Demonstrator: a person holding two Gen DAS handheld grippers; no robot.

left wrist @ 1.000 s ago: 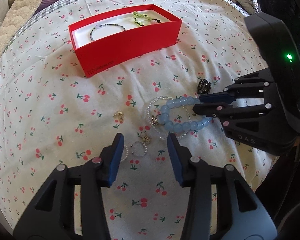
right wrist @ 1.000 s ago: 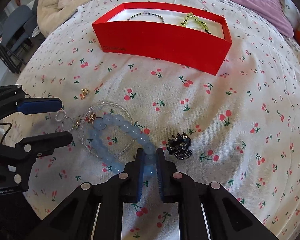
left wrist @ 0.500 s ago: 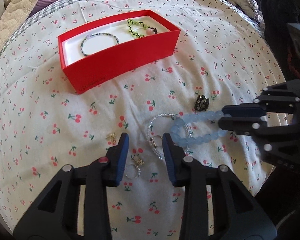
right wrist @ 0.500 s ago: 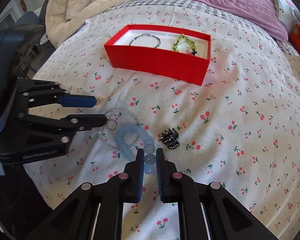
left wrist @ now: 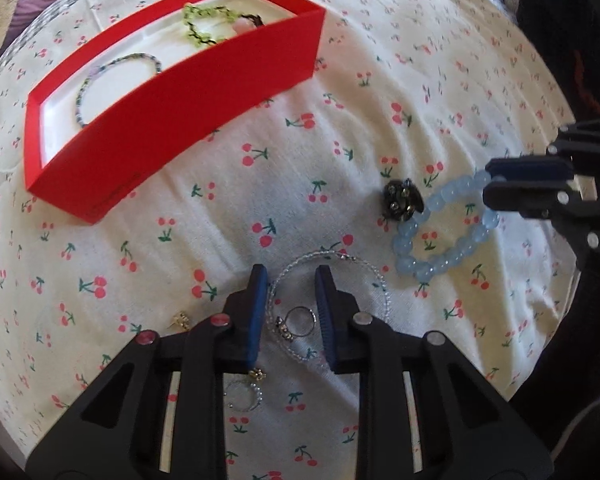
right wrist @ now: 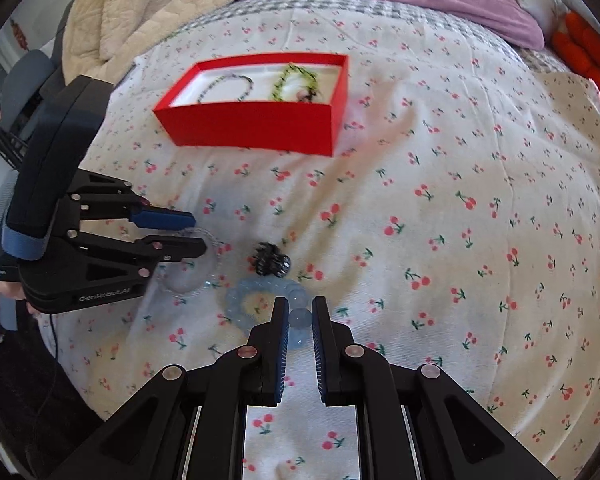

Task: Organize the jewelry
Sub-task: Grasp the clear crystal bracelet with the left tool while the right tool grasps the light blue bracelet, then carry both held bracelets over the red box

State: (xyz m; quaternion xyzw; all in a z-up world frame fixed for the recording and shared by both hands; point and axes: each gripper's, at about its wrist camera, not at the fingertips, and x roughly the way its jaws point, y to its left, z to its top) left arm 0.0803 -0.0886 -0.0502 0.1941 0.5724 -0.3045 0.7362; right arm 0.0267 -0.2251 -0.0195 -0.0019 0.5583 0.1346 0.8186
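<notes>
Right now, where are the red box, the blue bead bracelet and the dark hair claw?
red box (left wrist: 172, 128): left wrist view, on its near outer wall.
blue bead bracelet (left wrist: 440, 268): left wrist view, on the beads at the loop's lower edge.
dark hair claw (left wrist: 403, 199): left wrist view, on its middle.

Two bracelets (left wrist: 116, 80) inside box (left wrist: 172, 120)
</notes>
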